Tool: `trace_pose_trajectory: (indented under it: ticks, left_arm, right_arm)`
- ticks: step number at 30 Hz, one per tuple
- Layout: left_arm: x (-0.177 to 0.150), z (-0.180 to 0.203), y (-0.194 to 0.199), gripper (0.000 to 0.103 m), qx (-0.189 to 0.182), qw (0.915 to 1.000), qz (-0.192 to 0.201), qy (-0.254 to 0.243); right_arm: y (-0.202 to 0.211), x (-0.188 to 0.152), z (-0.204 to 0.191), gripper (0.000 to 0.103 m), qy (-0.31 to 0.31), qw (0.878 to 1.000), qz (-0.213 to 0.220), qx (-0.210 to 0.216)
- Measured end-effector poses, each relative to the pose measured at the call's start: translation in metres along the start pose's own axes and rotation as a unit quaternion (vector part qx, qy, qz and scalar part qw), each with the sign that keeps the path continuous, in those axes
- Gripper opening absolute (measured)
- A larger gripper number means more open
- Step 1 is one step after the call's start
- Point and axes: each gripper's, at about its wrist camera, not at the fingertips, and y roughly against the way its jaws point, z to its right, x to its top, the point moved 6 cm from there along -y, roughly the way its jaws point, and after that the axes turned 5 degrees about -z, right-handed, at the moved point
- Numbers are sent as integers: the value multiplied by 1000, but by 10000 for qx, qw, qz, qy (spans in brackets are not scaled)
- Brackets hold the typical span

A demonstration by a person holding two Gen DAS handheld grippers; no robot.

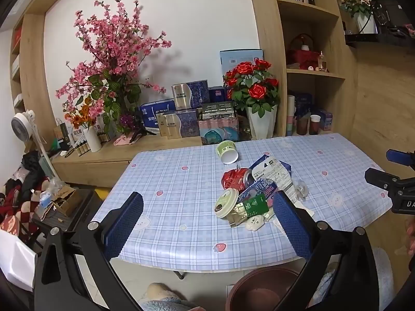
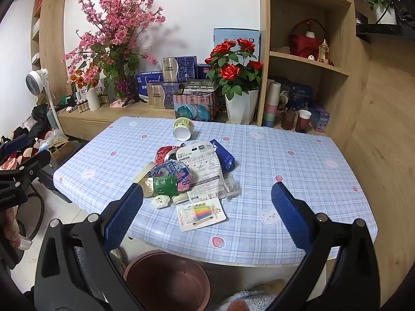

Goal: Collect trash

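A heap of trash point(image 2: 186, 176) lies on the blue checked table point(image 2: 285, 160): wrappers, a crushed red can point(image 1: 234, 178), a green-lidded tub point(image 1: 226, 202), a white card packet point(image 2: 205, 168) and a pen-set card point(image 2: 201, 213) by the front edge. A tipped green cup point(image 2: 183, 128) lies behind the heap. A brown bin point(image 2: 168, 280) stands on the floor under the table's front edge. My left gripper point(image 1: 207, 223) is open and empty, just left of the heap. My right gripper point(image 2: 207, 217) is open and empty, over the front edge.
A low wooden cabinet point(image 2: 103, 116) behind the table carries boxes, pink blossom point(image 2: 116, 26) and a red rose pot point(image 2: 236, 77). Shelves point(image 2: 311, 59) stand at the right. A fan point(image 2: 36, 80) and clutter stand on the floor at the left.
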Motion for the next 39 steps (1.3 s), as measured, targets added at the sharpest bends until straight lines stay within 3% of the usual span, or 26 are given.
trace_pose_trajectory:
  ticks: [39]
  left_arm:
    - [0, 9, 5, 98, 39, 9999, 115, -100]
  right_arm:
    - [-11, -8, 3, 97, -70, 9999, -145, -42]
